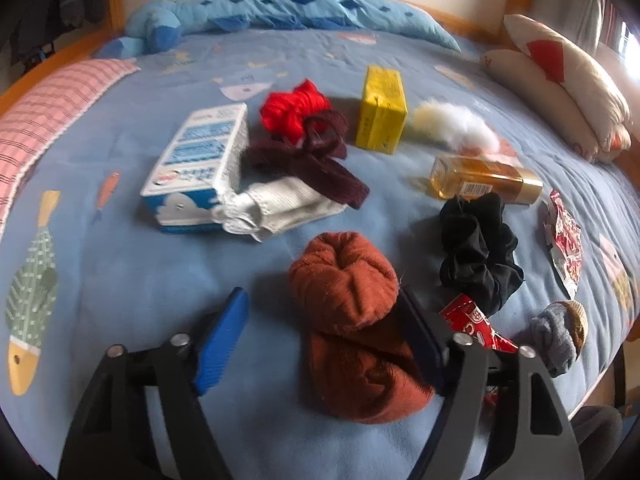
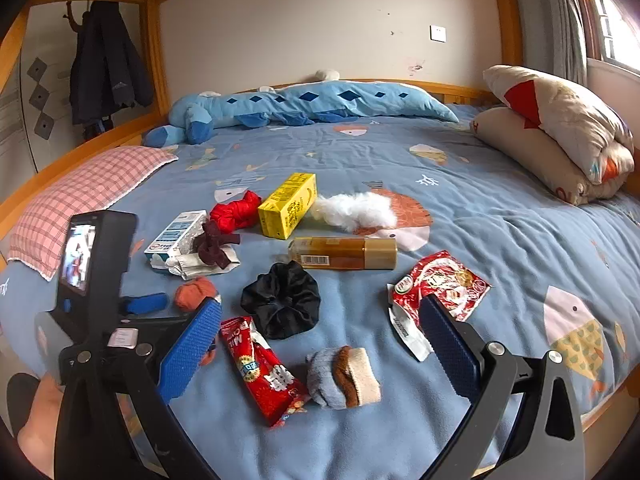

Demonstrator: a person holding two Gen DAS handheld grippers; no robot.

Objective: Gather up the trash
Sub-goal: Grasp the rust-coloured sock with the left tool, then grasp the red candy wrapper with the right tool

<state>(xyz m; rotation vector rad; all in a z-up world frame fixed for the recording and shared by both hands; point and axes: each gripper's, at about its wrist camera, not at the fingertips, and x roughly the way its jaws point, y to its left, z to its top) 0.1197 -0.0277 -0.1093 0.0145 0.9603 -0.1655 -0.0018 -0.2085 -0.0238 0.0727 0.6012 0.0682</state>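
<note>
Left tool (image 1: 320,332) straddled ribbed rust-brown sock roll (image 1: 352,328) on fleecy blue bed (image 1: 120,280), jaws partly open, far pad touching knit, near pad clear, not gripped. Right tool (image 2: 320,344) gaped wide and empty above glossy red snack wrapper (image 2: 264,372), near grey-tan sock ball (image 2: 344,376). Crinkled red-white packet (image 2: 440,284) lay flat beside right pad; boxy yellow carton (image 2: 288,204) farther back.

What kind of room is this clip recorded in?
Most likely a bedroom, probably a lower bunk: a bed under a blue fish-print blanket, a pink checked pillow at one end, and a wooden frame with slats overhead.
</note>
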